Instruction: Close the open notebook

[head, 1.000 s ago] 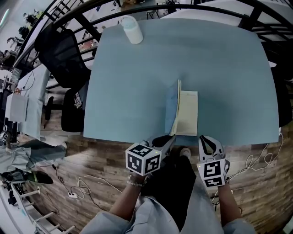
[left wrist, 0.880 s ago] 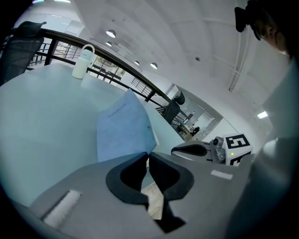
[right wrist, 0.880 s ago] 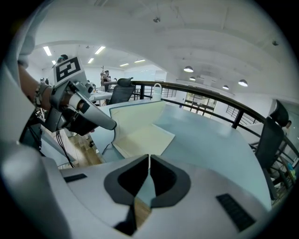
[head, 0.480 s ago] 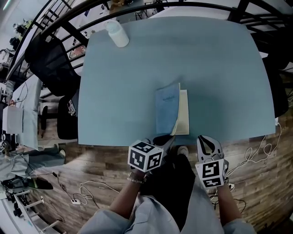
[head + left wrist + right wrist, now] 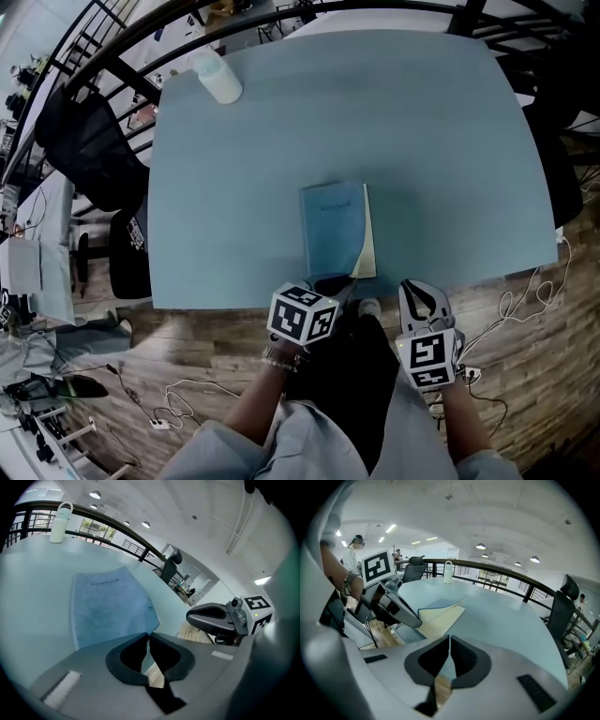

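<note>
- The left gripper (image 5: 348, 281) angles down over the near edge of the tabletop (image 5: 225, 178). Its fingers are nearly together, pinching the near right corner of the blue cover.
- The notebook (image 5: 330, 225) lies near that edge, cover almost flat, a strip of cream pages (image 5: 370, 258) showing. The corner should be lowered fully, then gently released.
- The right gripper (image 5: 416, 296) hovers alongside, angled down, fingers together, empty.

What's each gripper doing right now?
Left gripper: fingers closed on the notebook cover corner.
Right gripper: closed, empty.
</note>
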